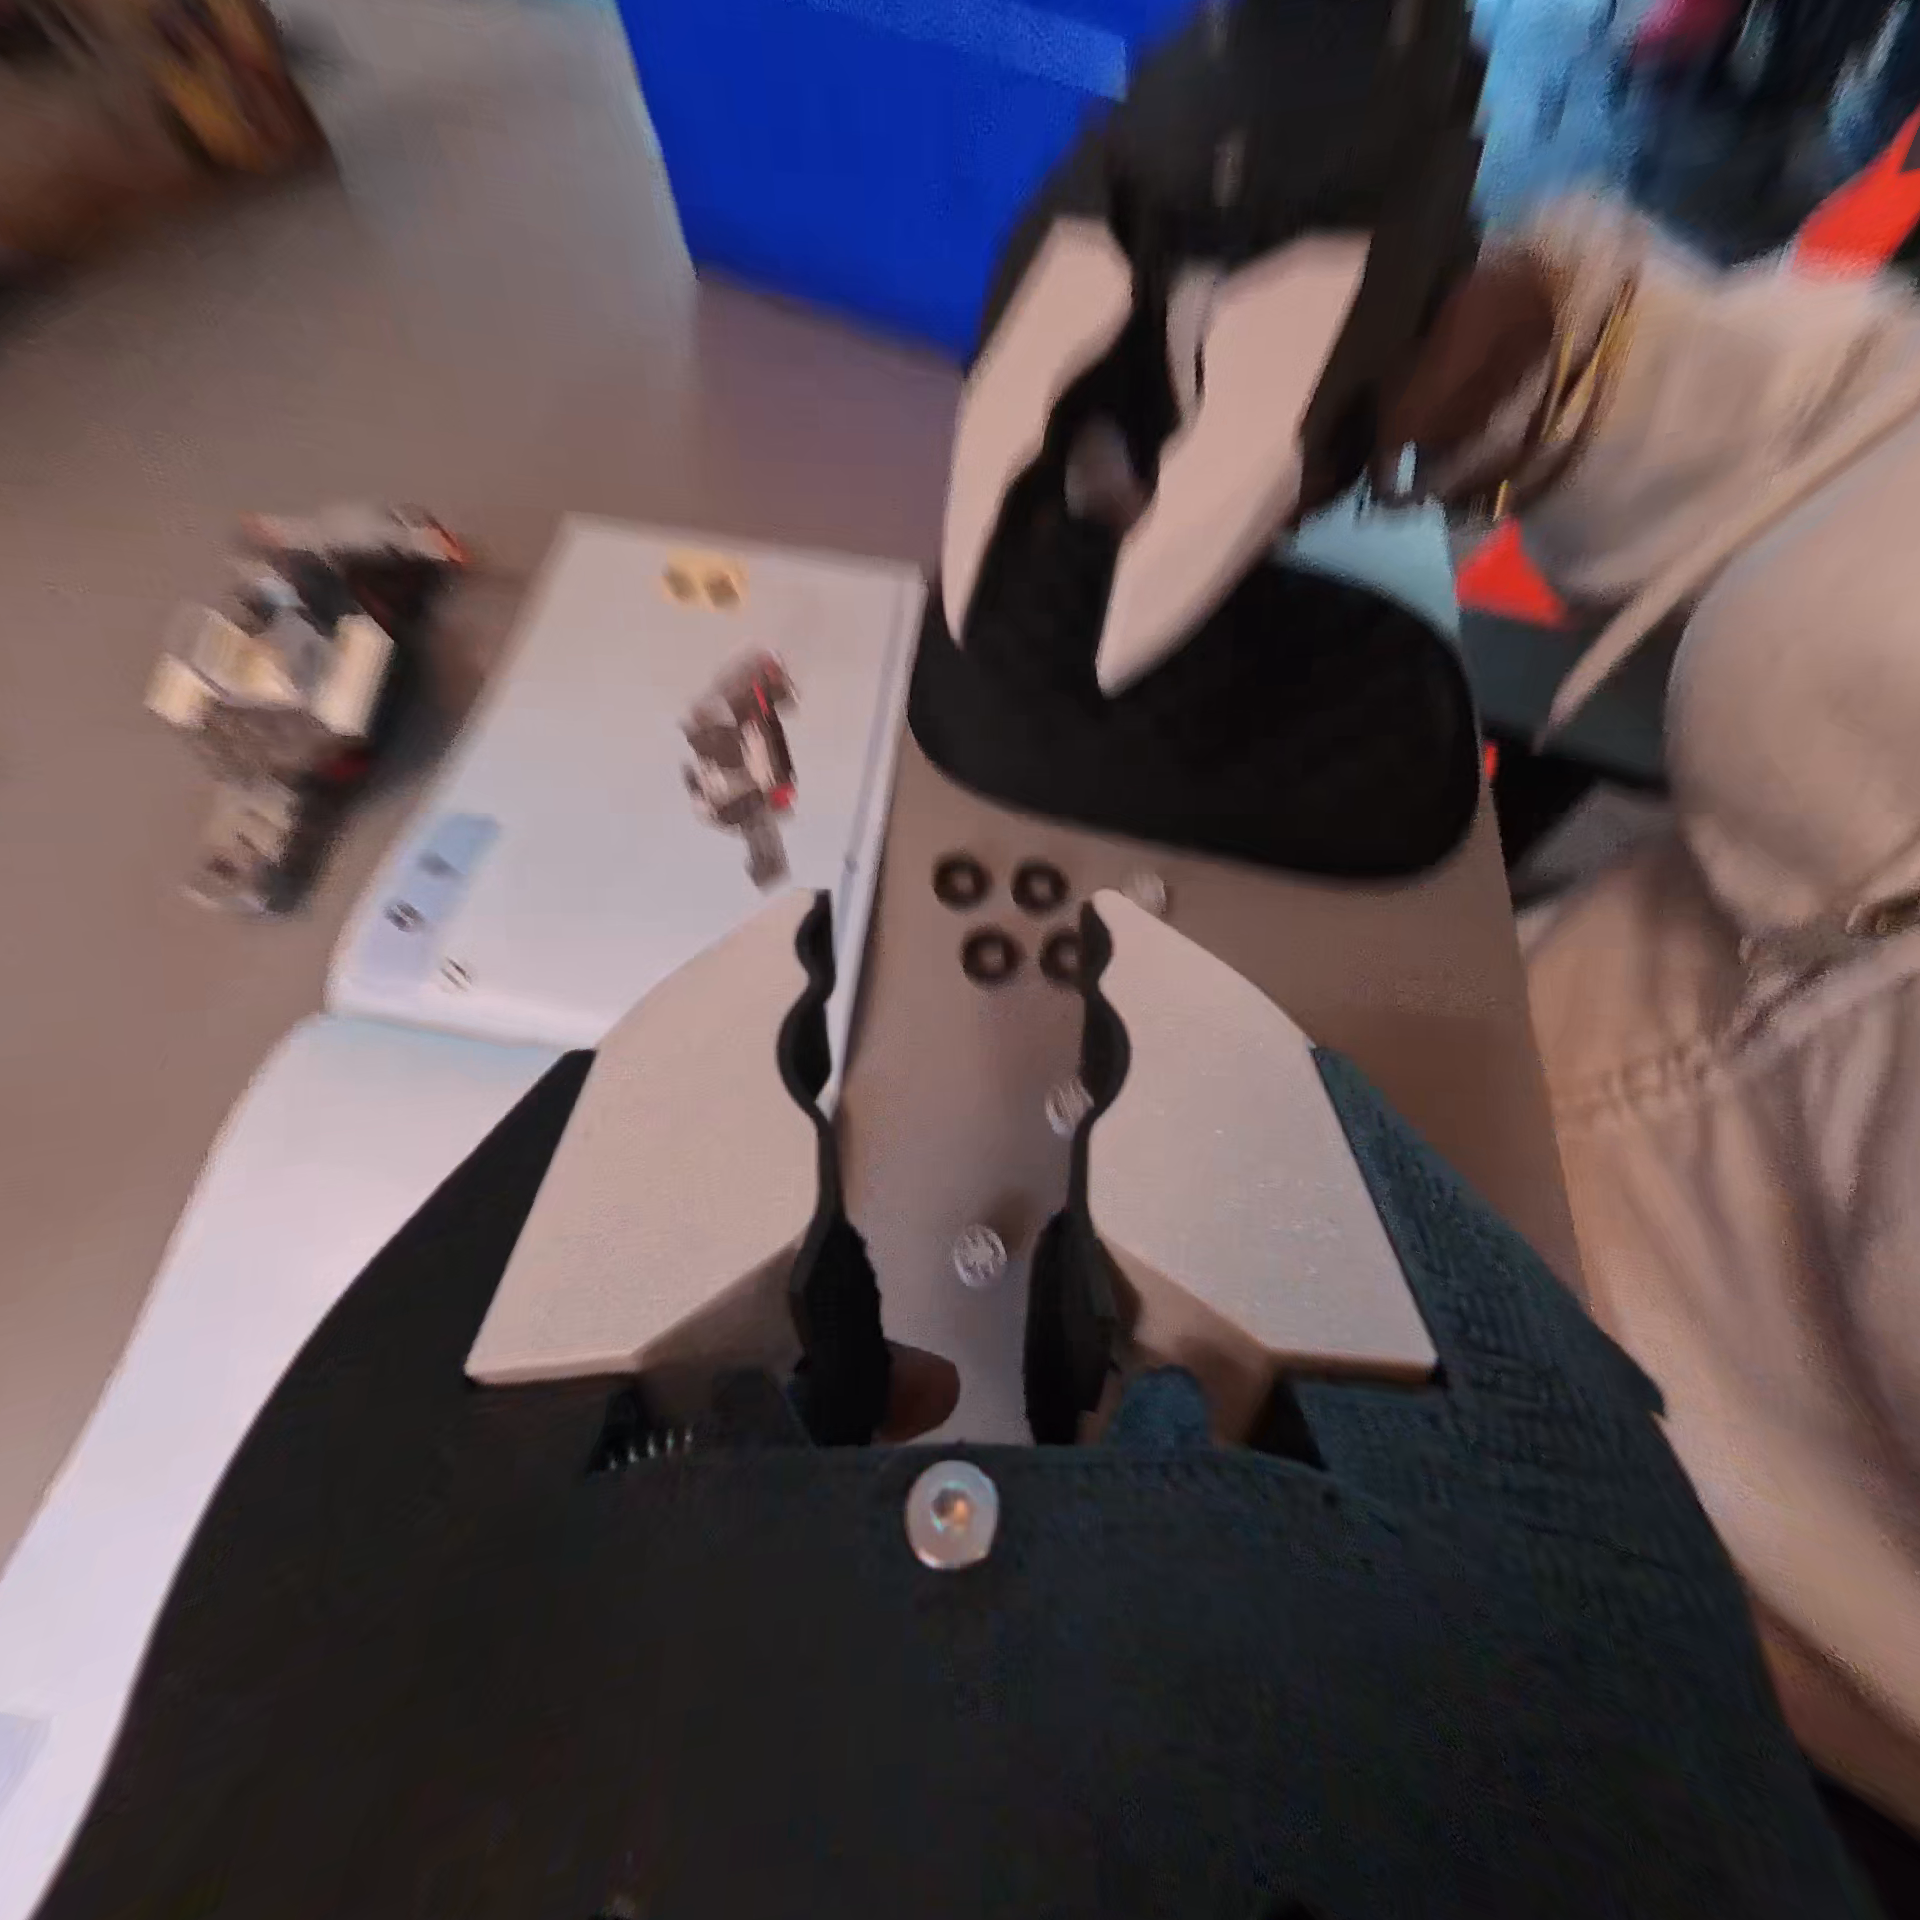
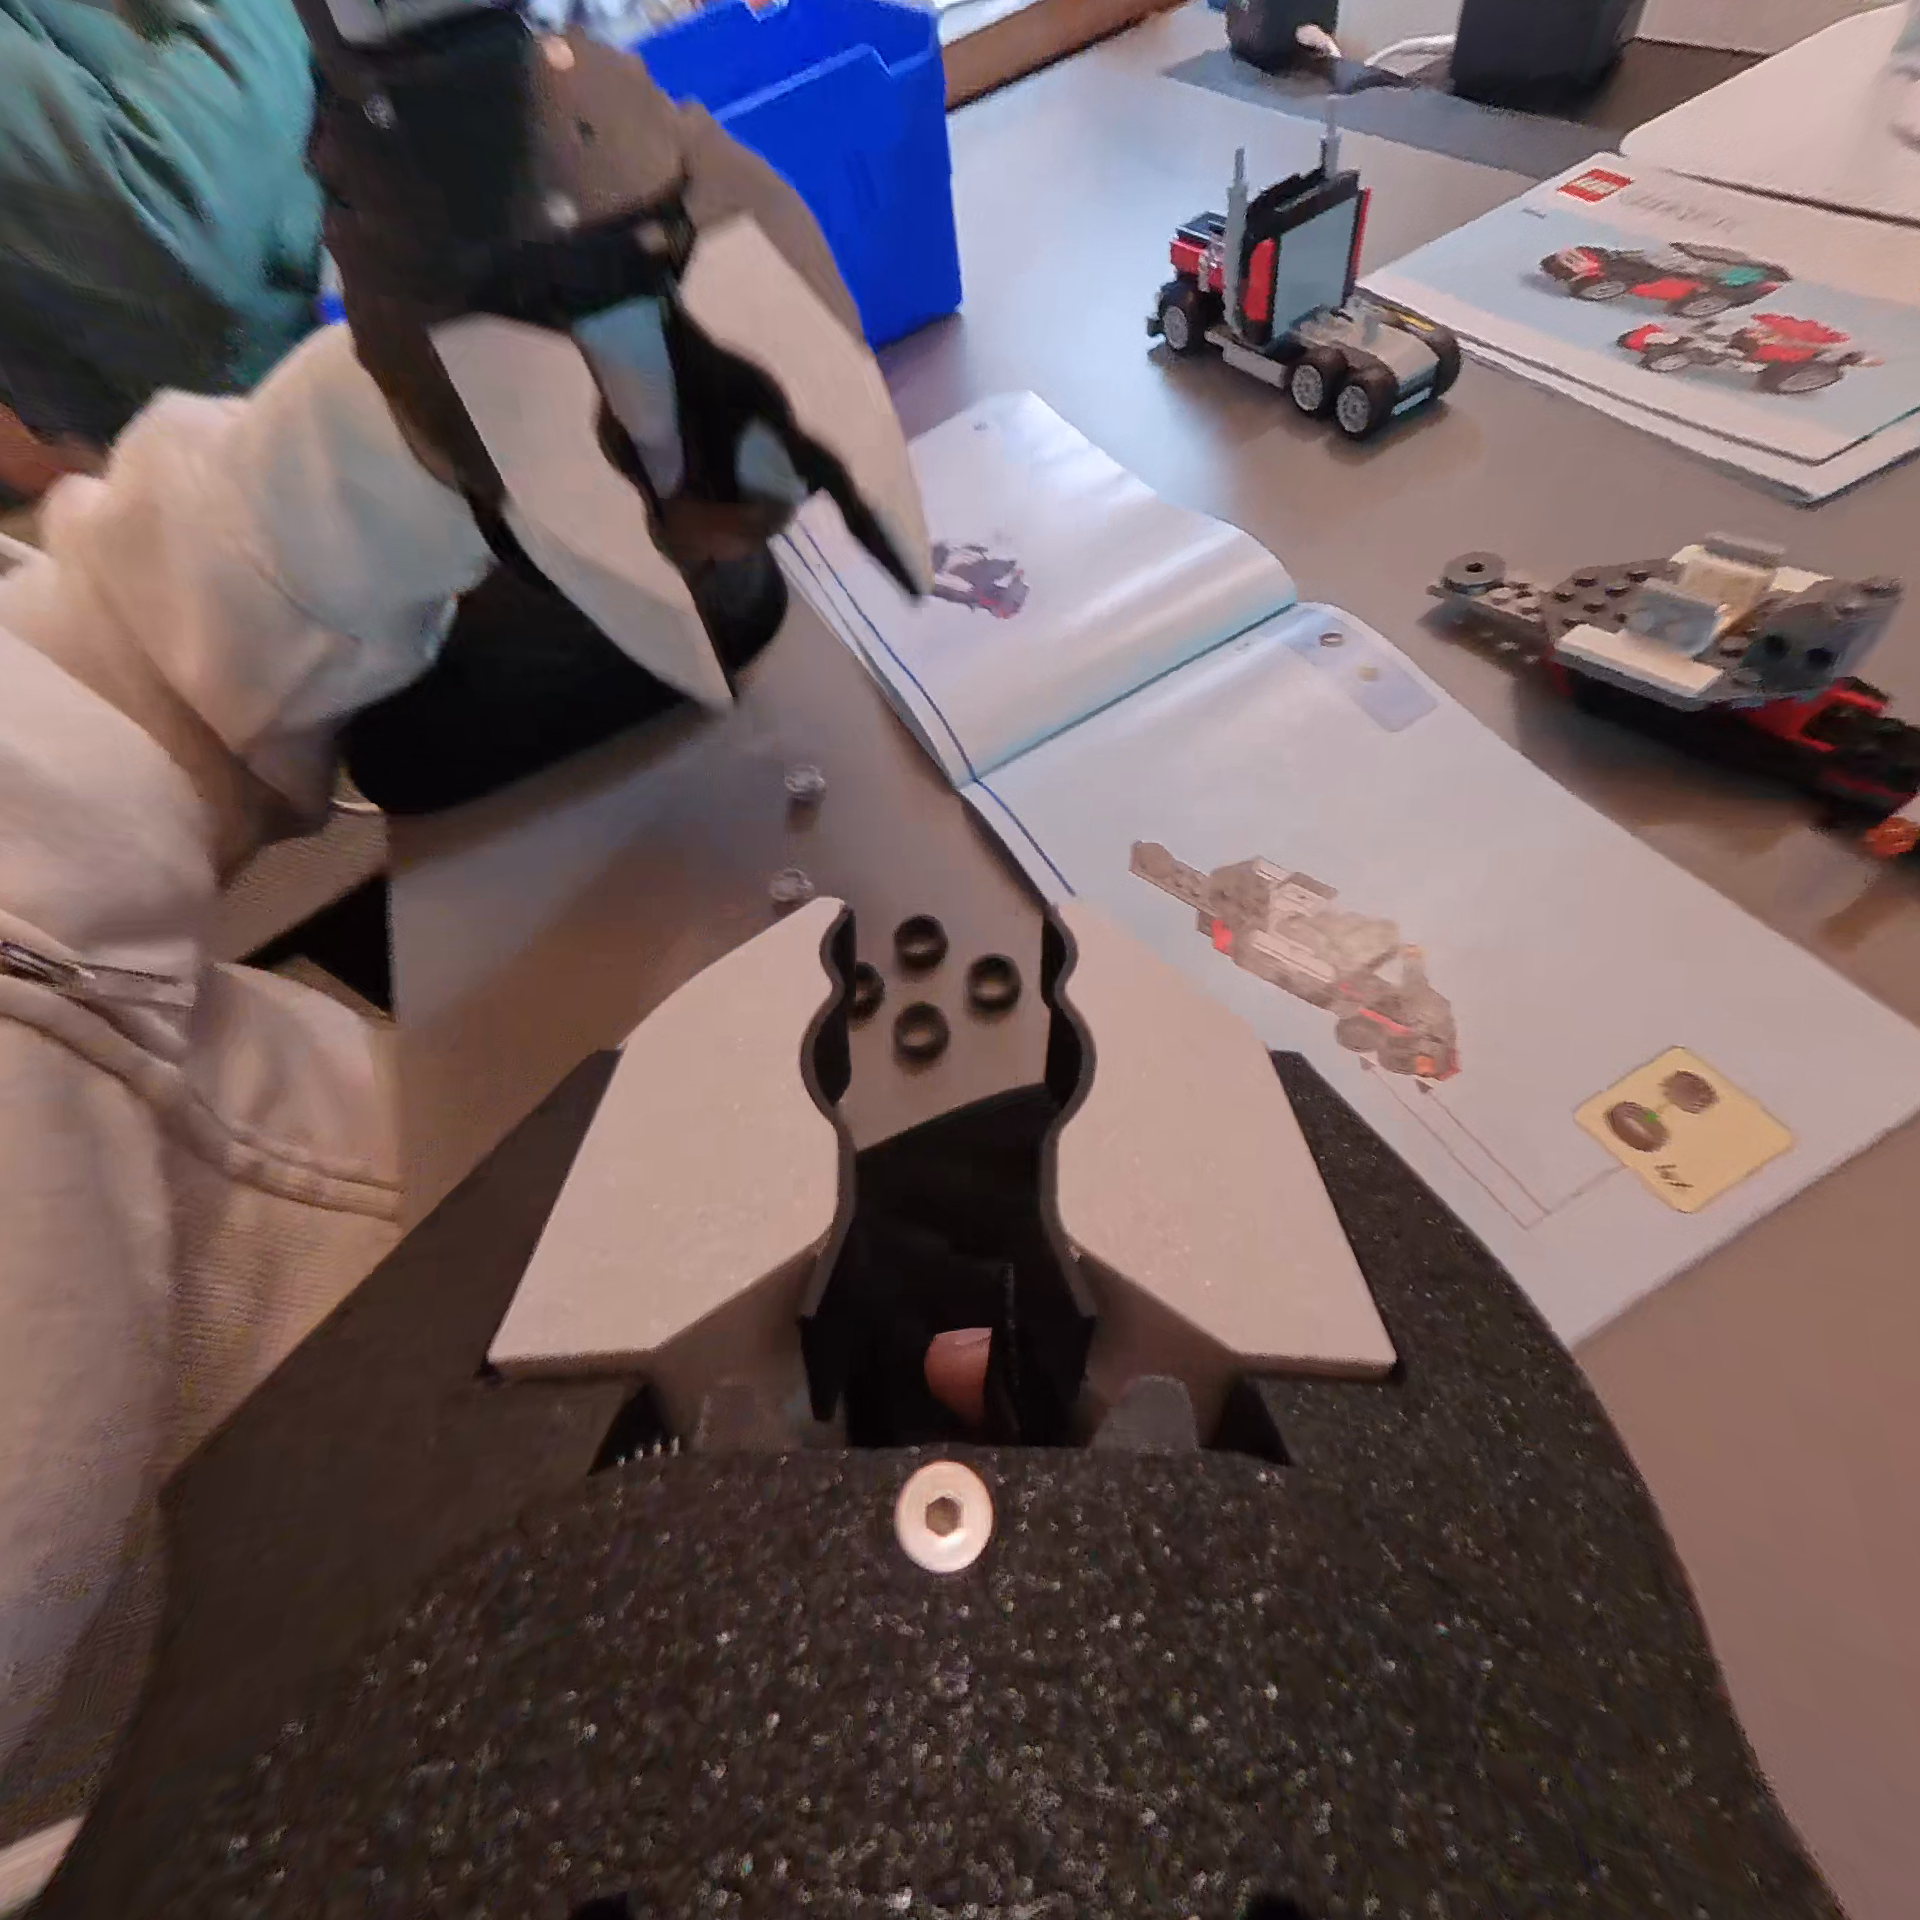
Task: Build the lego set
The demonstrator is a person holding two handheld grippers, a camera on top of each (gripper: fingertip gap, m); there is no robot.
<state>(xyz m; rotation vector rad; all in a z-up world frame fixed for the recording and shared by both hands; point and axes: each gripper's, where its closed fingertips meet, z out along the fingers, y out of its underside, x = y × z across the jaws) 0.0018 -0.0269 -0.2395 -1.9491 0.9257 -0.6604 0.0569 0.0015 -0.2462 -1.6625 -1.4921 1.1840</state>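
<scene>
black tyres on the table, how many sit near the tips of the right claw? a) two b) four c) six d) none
b: the right wrist view shows four small black tyres lying loose on the grey table, clustered at the tips of the open right claw, which holds nothing.

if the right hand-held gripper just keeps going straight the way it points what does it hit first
Most likely the four small black tyres lying on the grey table: they sit right between the open tips of the right hand-held gripper. Beyond them lie clear round studs and the left hand-held gripper, though depth is unclear.
</scene>
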